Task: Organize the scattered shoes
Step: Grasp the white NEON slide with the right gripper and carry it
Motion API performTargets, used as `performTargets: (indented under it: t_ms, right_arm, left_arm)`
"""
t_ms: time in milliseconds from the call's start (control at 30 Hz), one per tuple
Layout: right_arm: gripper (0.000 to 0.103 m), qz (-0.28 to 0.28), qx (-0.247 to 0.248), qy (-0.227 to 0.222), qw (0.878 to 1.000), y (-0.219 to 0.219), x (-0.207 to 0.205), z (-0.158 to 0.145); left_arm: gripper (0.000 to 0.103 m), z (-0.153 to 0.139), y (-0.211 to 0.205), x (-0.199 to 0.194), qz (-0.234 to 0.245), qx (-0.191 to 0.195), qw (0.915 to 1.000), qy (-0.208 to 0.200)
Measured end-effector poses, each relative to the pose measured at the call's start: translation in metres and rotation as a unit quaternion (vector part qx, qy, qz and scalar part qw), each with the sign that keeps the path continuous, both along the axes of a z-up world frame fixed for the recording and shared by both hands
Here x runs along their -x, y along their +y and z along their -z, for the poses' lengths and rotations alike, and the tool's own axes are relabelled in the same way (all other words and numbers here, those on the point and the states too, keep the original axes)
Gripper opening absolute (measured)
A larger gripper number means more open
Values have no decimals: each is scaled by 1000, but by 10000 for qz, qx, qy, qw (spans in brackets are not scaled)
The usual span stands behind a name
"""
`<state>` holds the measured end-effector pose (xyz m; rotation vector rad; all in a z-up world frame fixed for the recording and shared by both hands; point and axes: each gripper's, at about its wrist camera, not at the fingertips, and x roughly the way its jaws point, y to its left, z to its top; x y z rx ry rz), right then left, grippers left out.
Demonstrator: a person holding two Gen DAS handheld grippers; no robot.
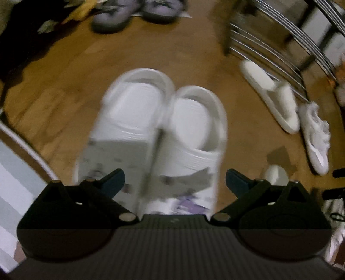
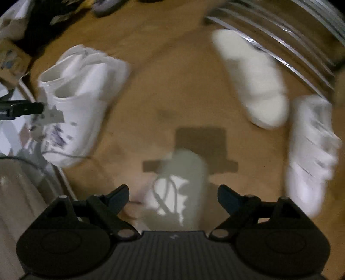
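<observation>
Left wrist view: left gripper [image 1: 175,179] jaws spread wide, nothing between them, hovering over a pair of white clog slippers [image 1: 155,133] set side by side and touching on the brown wood floor [image 1: 64,90]. Toes point toward the camera, heels away; purple and grey print on the toe ends. Motion blur on the pair. To the right, a white slide slipper [image 1: 272,97] lies at an angle just beside a white lace-up sneaker [image 1: 315,135], both near the foot of a chrome wire shoe rack [image 1: 269,43]. A pair of grey-purple shoes [image 1: 138,15] sits at the far edge of the floor, well apart from the rest.

Right wrist view: right gripper [image 2: 173,197] also wide open, holding nothing. Below it, between the fingers, a pale white shoe [image 2: 181,185] in partial shadow, type hard to tell through blur. The clog pair shows at left with the left gripper's dark tip close by its toe; contact cannot tell. Slide and sneaker at right by the rack rails.
</observation>
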<state>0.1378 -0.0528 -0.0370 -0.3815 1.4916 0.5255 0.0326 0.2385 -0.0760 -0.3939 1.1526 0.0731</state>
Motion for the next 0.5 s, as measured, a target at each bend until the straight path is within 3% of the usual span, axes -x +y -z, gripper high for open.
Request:
performTargets:
  t_ms: [67, 200, 367, 500]
  right_arm:
    - [90, 352, -647, 129, 9972, -51, 17, -4]
    - [91, 896, -1523, -155, 9841, -86, 49, 23]
    - [90, 1163, -1743, 303, 9773, -122, 75, 61]
    - [88, 770, -1739, 53, 9817, -108, 102, 79]
  left_arm:
    - [103, 3, -29, -4, 317, -212, 9992, 121]
    - [103, 8, -72, -10, 854, -409, 9951, 271]
    - [103, 22, -117, -19, 1328, -341, 9900, 339]
    - [103, 35, -118, -17, 1303, -22, 9909, 324]
